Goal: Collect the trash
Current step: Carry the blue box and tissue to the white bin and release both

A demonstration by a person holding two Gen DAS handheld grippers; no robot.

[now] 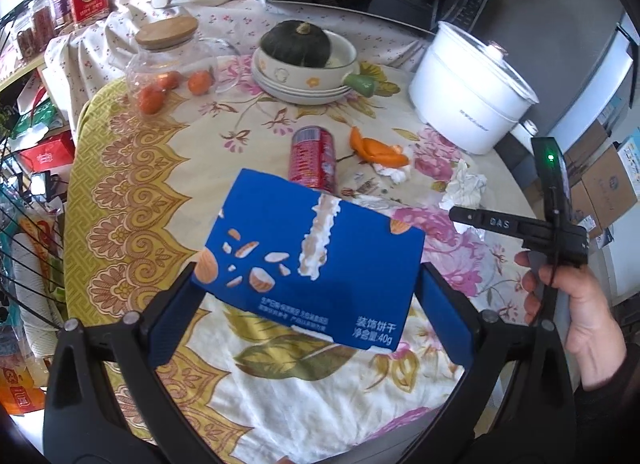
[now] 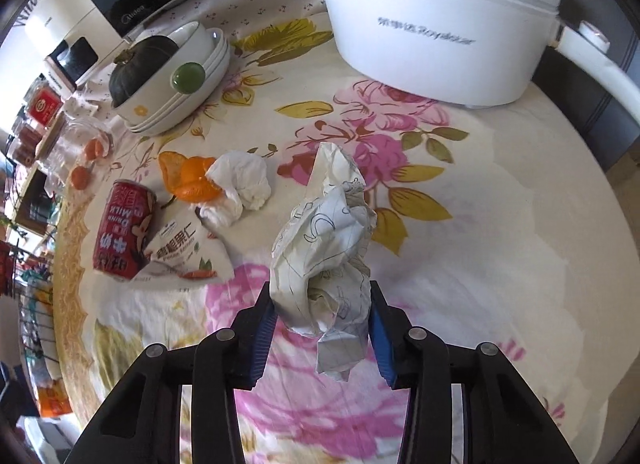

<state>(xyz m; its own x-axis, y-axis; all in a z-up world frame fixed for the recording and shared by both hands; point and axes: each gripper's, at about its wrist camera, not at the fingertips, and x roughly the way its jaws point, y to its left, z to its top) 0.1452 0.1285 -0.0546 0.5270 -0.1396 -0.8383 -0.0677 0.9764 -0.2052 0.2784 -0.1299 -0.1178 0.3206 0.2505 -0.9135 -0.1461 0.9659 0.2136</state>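
Your left gripper [image 1: 308, 304] is clamped on the blue biscuit box [image 1: 312, 256], holding it tilted above the flowered bench [image 1: 132, 192]. Your right gripper [image 2: 322, 316] grips the crumpled paper [image 2: 328, 260] between its blue pads; whether the wad's far end touches the cloth is hard to tell. On the bench lie the red milk can [image 2: 122, 236], a snack packet [image 2: 184, 252], orange peel [image 2: 188, 180] and white tissue [image 2: 240, 184], close together.

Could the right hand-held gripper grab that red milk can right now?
Probably not yet: the right hand-held gripper is already clamped on crumpled paper. The red can lies off to its left, with a snack packet against it.
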